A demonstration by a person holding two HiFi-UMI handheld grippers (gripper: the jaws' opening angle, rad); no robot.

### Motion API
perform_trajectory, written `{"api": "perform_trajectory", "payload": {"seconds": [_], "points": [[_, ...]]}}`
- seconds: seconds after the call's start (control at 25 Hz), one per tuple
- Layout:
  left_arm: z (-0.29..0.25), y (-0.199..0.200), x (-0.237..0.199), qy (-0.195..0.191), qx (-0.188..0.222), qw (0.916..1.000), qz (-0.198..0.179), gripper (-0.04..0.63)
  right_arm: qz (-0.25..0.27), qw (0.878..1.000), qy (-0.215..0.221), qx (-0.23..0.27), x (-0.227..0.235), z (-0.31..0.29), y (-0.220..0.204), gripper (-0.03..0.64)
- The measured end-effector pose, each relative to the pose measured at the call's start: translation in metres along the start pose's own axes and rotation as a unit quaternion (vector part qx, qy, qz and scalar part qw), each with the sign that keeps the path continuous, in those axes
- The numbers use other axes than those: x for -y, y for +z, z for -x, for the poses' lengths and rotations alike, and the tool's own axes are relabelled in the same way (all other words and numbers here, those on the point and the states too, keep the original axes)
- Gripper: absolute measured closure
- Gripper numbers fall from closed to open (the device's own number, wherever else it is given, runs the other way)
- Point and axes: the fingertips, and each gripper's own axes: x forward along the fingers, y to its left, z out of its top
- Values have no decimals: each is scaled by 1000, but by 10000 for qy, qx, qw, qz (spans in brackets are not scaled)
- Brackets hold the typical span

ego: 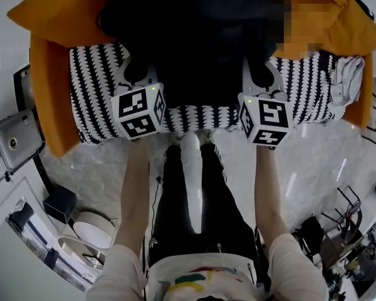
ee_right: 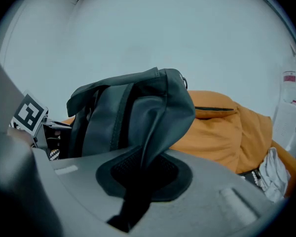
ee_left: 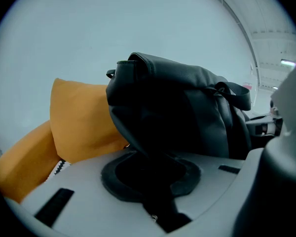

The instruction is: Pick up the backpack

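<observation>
Found the backpack [ego: 194,36], black and soft, held in front of the back of the orange armchair [ego: 47,99] and over its patterned seat cover [ego: 94,99]. Found the left gripper [ego: 138,71] clamped on a dark fold at the bag's left side. Confirmed in the left gripper view: pinched together on black fabric of the backpack [ee_left: 177,112], with no gap visible at the pads. Found the right gripper [ego: 260,74] likewise clamped, pinching a grey-black flap of the backpack [ee_right: 133,112] between its pads.

Judged as follows: grasp complete on both sides, lift apparently under way. Appears to hang from the two grips, body upright against the pale wall in both gripper views. Clearance of the bottom from the seat: not verifiable in any view. Left to do, on this reading: raise fully clear of the armchair and hold steady.

Counted:
- one backpack
- two grippers, both engaged
- one armchair
- one patterned cover
- one pale cloth [ego: 348,77], bunched at the armrest on the right gripper's side
</observation>
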Motion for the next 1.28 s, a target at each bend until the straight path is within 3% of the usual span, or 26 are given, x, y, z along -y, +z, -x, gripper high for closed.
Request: {"api": "perform_trajectory", "payload": {"seconds": [0.32,0.72,1.08,1.28], "points": [[66,129,4,13,849,9961,-236,523,37,9965,-149,821,-1,52,120,572],[158,285,24,76,1864,9816,-397,523,129,9819,-308,1862,4,132,270,574],[259,385,44,92,2635,9623,-663,523,97,9645,-406,2607,-5,225,362,574],[312,407,51,112,2925,9532,-754,525,150,9559,-474,2895,-21,278,388,574]]}}
